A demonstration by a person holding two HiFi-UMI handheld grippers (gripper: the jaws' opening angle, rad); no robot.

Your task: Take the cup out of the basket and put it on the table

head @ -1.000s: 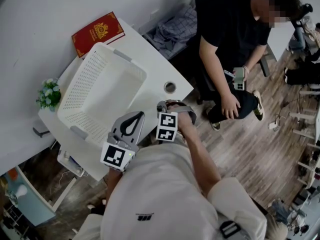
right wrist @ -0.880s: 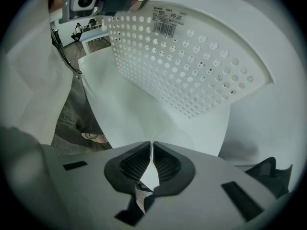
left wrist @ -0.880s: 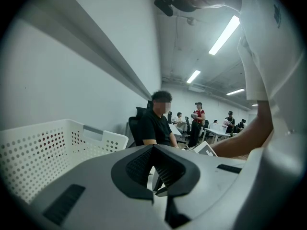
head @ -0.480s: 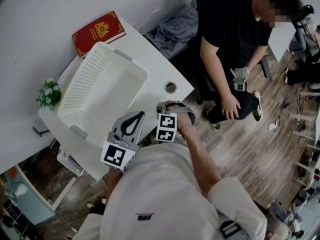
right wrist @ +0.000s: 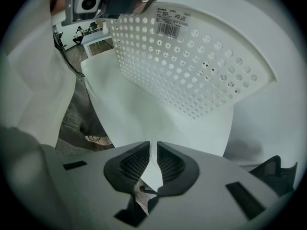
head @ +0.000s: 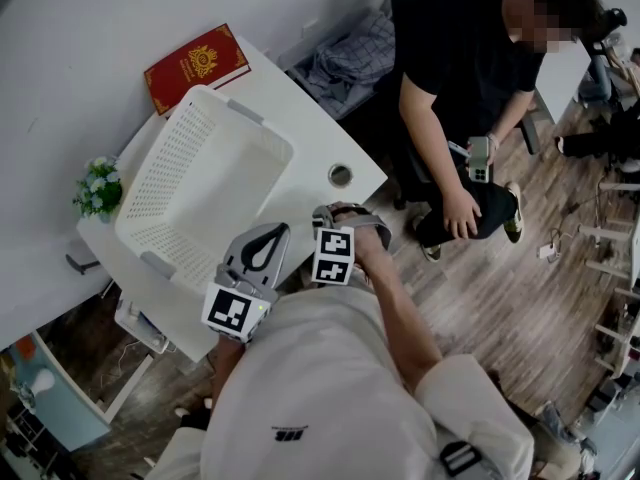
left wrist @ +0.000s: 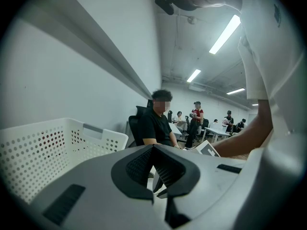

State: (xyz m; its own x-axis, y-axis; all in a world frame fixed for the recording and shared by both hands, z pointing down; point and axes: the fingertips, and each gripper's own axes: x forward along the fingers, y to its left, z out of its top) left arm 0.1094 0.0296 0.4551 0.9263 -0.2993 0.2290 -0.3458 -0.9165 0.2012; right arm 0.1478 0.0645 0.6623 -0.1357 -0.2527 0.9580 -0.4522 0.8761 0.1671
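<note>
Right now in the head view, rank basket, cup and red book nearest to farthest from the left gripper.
1. Basket: next to the left gripper, just ahead on its left.
2. Cup: ahead to the right, near the table corner.
3. Red book: far end, beyond the basket.

A white basket (head: 205,183) sits on the surface (head: 300,128). Behind it lies a red book (head: 195,65), at its left a small plant (head: 98,188), to its right a cup (head: 340,175). The left hand-held gripper (head: 262,246) and right hand-held gripper (head: 335,215) hover by its near corner.
</note>
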